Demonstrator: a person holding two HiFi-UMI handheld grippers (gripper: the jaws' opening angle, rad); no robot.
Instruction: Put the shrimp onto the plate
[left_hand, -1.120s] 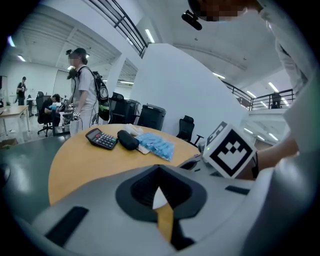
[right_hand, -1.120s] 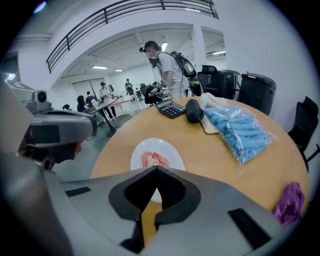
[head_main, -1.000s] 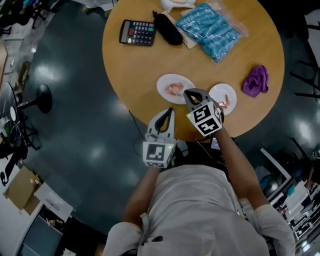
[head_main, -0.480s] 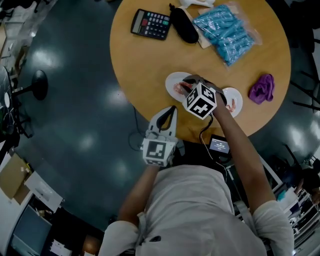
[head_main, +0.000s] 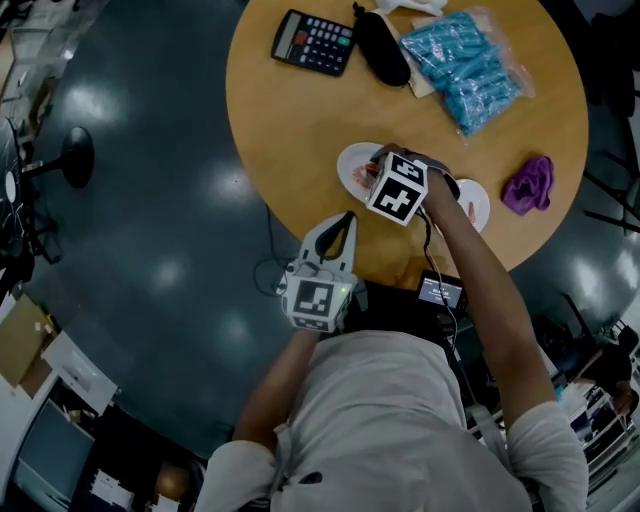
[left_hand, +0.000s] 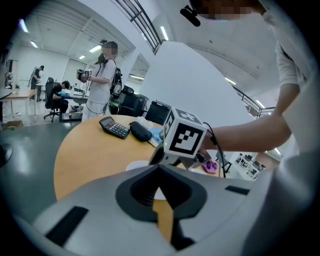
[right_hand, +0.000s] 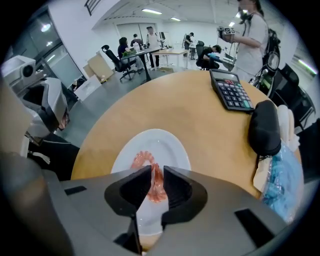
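Note:
Two white plates sit near the front edge of the round wooden table. The left plate has a curled pink shrimp lying on it. My right gripper hangs just above this plate, shut on a second shrimp held between its jaws. The right plate shows something pink, partly hidden by my arm. My left gripper is shut and empty, held at the table's front edge with its tip toward the plates.
At the back of the table lie a calculator, a black case and a bag of blue items. A purple cloth lies at the right. People and desks stand far behind the table.
My right gripper has moved left from the right plate to above the left plate, with a shrimp in it. The left gripper has stayed put.

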